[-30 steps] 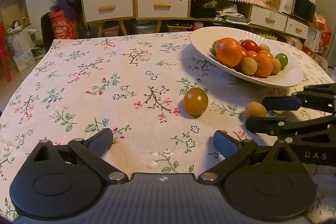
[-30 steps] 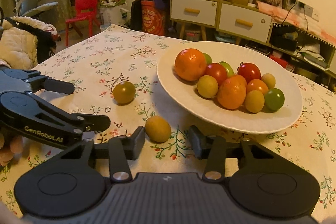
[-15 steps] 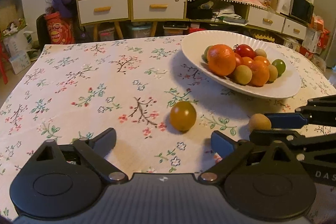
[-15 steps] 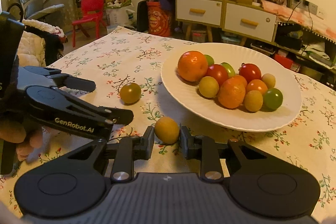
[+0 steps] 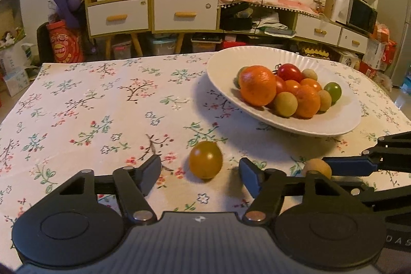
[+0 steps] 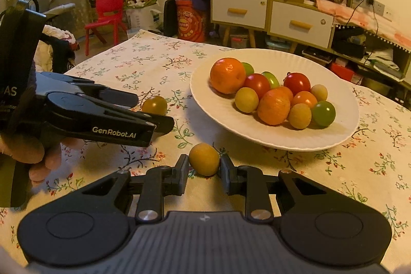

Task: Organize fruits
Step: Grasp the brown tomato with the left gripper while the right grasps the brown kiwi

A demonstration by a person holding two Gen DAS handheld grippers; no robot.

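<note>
Right wrist view | right gripper (image 6: 204, 169) pinches small yellow fruit (image 6: 204, 162) on cloth near plate (image 6: 341, 135) | left gripper (image 5: 200, 167) wide around tomato (image 5: 205, 159) | both look light, round, roll easy; hold middle softly

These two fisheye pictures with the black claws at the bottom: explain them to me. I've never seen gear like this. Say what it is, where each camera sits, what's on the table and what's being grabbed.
There is no robot here. A person holds a two-finger gripper in each hand, and each gripper carries a wide-angle camera looking out along its fingers.

The left wrist view looks over the left gripper. Its fingers are spread wide, with an olive-brown tomato on the floral tablecloth between them, not gripped.

The right wrist view looks over the right gripper. Its fingers are closed against both sides of a small yellow fruit, which seems to rest on the cloth. The left gripper shows at that picture's left edge.

Behind both sits a white plate piled with oranges, red and green tomatoes and more small yellow fruits.
</note>
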